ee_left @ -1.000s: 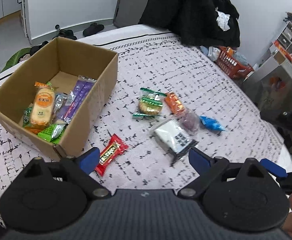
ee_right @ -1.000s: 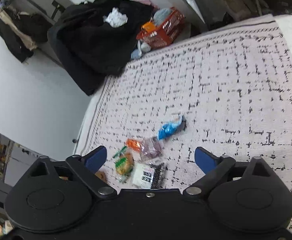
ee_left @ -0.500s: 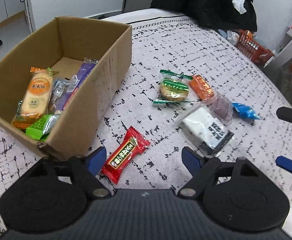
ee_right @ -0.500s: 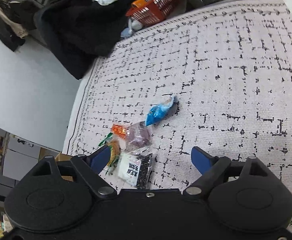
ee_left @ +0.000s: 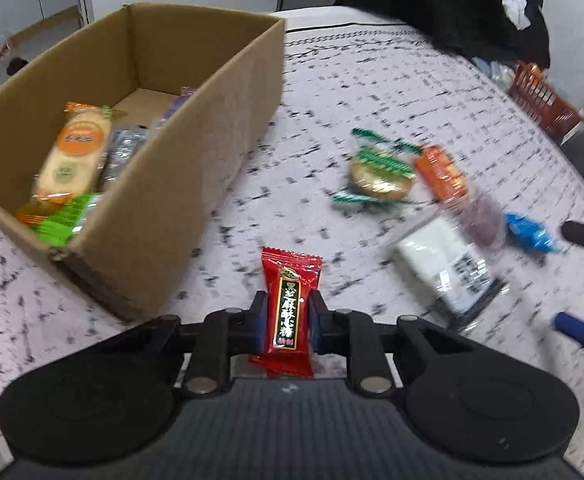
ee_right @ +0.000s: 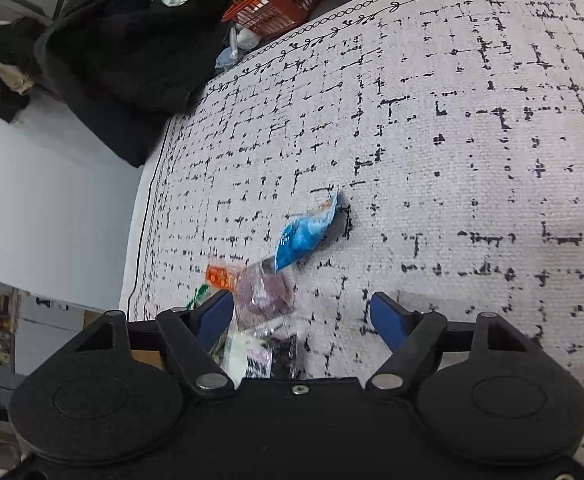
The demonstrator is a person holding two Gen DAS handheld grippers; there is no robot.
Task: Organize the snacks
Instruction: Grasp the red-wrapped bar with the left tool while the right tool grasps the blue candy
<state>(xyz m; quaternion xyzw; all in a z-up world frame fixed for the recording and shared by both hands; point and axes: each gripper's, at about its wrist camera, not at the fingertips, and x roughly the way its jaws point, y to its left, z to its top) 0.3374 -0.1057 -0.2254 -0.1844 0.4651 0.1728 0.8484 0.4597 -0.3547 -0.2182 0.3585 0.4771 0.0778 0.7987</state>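
While your left gripper (ee_left: 287, 322) clamps the red candy (ee_left: 289, 308) beside the box (ee_left: 195, 184), which already holds several snacks, your right gripper (ee_right: 302, 314) hangs open over five loose packets

On the surface (ee_left: 332, 80) the box (ee_left: 195, 168) stands at the far left, with several wrapped snacks (ee_left: 71, 156) lying inside it against its near end. Just right of the box's near corner, the candy bar (ee_left: 289, 308) sits between the fingers of the left tool (ee_left: 287, 320), nearest the camera. Farther off and to the right lies a cluster of snacks: the round biscuit pack (ee_left: 380, 172) at its far left, a small packet (ee_left: 442, 172) touching it on the right, a flat sachet (ee_left: 452, 272) nearer, and a twisted wrapper (ee_left: 528, 236) at the right end. The right tool (ee_right: 302, 316) hangs above this cluster, its fingers apart. A basket (ee_left: 544, 100) sits beyond the surface's far right edge.
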